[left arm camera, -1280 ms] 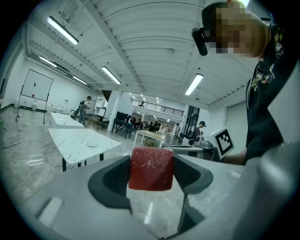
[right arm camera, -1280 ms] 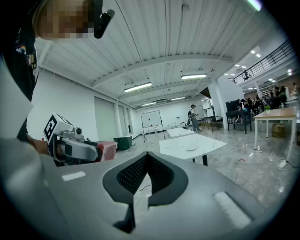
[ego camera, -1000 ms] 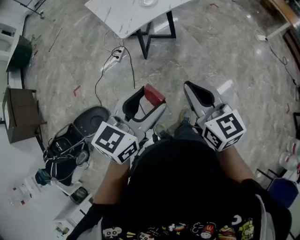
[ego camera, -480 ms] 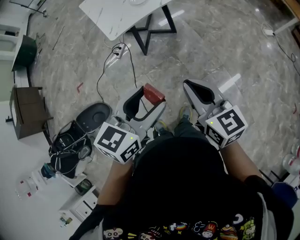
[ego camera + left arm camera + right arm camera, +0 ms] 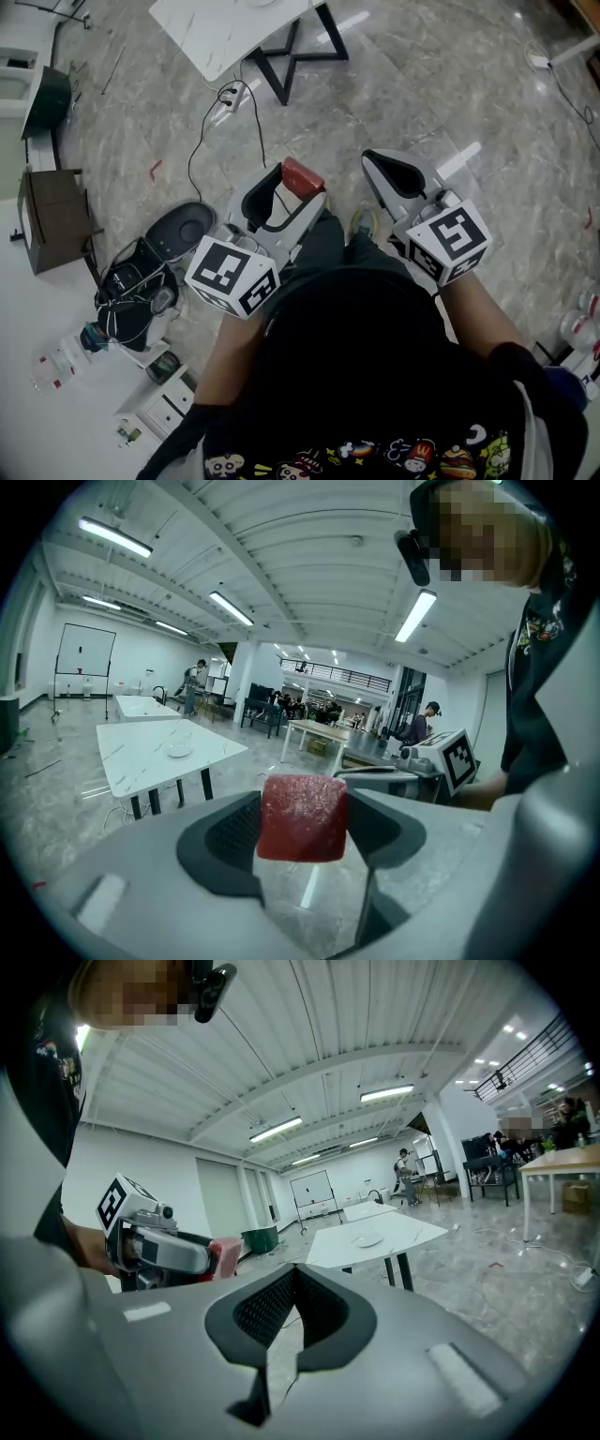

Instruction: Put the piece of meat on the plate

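Table (image 5: 216,37) has slid toward 11 o'clock; we find left gripper (image 5: 286,187) clamping meat (image 5: 302,817), right gripper (image 5: 295,1283) closed empty, plate (image 5: 178,752) unreached.

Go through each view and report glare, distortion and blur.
Head view: light streaks glare off the polished floor, and straight lines bend toward the edges. Left gripper view: strong fisheye, black corners, ceiling lamps blown out; the piece of meat reads fairly sharp. Right gripper view: same fisheye and dark rim; the white table looks slightly soft.
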Demonstrator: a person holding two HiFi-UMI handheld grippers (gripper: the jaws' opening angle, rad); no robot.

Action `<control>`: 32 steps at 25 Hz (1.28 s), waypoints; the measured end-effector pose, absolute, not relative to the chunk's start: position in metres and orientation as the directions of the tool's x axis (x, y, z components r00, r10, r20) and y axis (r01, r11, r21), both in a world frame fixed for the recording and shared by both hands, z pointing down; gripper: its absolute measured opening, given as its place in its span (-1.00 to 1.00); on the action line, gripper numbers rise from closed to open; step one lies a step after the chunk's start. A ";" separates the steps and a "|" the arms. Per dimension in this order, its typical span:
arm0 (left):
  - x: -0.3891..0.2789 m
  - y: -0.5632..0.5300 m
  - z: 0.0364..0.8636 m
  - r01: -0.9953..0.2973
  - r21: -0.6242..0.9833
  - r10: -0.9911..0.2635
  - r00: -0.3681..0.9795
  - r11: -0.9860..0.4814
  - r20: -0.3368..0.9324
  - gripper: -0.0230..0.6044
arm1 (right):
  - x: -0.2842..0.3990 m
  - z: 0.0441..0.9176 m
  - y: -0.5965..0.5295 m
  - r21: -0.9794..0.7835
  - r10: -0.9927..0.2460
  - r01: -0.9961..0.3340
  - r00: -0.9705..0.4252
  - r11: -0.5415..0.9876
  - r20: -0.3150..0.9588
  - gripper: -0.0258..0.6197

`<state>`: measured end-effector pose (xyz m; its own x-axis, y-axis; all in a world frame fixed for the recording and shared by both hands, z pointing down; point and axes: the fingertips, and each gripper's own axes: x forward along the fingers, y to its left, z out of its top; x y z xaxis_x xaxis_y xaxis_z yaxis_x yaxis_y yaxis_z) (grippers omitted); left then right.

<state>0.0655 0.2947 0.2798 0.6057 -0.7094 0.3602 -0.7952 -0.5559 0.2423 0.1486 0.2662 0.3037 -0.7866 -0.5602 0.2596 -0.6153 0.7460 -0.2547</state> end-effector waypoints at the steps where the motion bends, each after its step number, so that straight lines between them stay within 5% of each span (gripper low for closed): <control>1: 0.064 0.291 0.280 -0.793 0.242 -0.709 0.608 -0.559 0.356 0.33 | 0.147 0.303 0.263 -0.254 -0.561 -0.616 -0.786 0.746 0.260 -0.85; 32: -0.041 0.148 0.293 -0.718 0.290 -0.631 0.695 -0.633 0.343 0.33 | 0.041 0.312 0.128 -0.230 -0.603 -0.689 -0.718 0.687 0.347 -0.85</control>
<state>-0.0409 0.1476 0.2929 0.6954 -0.6314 0.3431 -0.7178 -0.6329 0.2901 0.0414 0.1284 0.3119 -0.7179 -0.6034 0.3471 -0.6890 0.6873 -0.2301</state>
